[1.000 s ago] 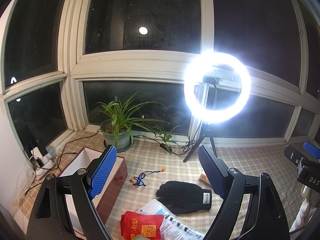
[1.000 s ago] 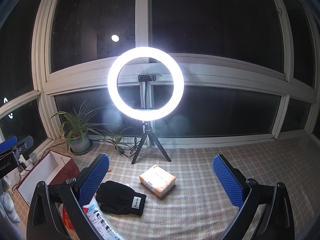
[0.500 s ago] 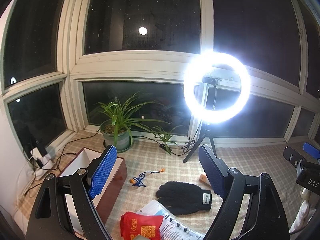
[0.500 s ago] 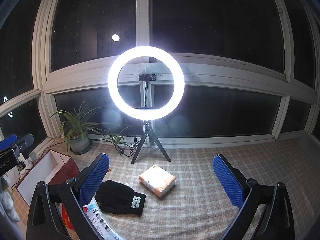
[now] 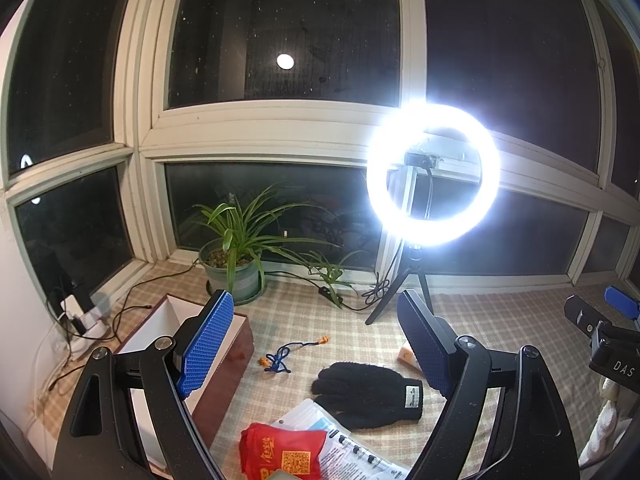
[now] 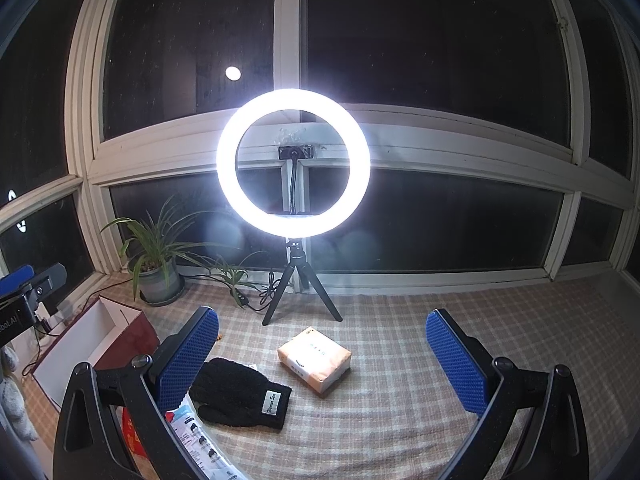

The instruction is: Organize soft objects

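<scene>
A black knit glove lies on the checked cloth, also in the right wrist view. An orange tissue pack lies right of it; in the left wrist view only its corner shows behind a finger. A red cloth bag and a clear plastic packet lie near the front. A blue cord with orange ends lies left of the glove. My left gripper is open and empty above the glove. My right gripper is open and empty above the tissue pack.
An open dark red box with white inside stands at the left, also in the right wrist view. A lit ring light on a tripod and a potted plant stand by the window. Cables run at the far left.
</scene>
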A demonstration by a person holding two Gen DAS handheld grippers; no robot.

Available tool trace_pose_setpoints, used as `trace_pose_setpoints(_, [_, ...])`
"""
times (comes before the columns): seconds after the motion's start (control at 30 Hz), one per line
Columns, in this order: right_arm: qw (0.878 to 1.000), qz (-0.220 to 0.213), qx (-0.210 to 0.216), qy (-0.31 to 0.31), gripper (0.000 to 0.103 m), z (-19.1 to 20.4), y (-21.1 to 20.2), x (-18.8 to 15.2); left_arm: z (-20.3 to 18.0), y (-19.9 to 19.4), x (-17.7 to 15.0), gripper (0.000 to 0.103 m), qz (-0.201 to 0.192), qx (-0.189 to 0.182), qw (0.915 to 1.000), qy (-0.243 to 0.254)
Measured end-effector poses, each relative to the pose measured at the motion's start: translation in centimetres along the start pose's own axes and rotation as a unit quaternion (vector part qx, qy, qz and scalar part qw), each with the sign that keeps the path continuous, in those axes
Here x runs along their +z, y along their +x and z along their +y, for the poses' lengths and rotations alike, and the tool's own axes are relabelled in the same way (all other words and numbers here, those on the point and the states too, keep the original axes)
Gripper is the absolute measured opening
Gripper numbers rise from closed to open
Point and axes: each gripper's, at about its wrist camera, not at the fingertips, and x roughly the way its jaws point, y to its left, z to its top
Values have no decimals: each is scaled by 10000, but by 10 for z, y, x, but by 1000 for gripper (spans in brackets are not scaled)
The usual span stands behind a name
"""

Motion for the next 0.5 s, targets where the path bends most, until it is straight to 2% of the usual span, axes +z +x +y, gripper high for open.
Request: trace_pose_setpoints(0.5, [9998,125,151,-103,102,0,6,-5,9,0,-9,84,115,55,9999,-65])
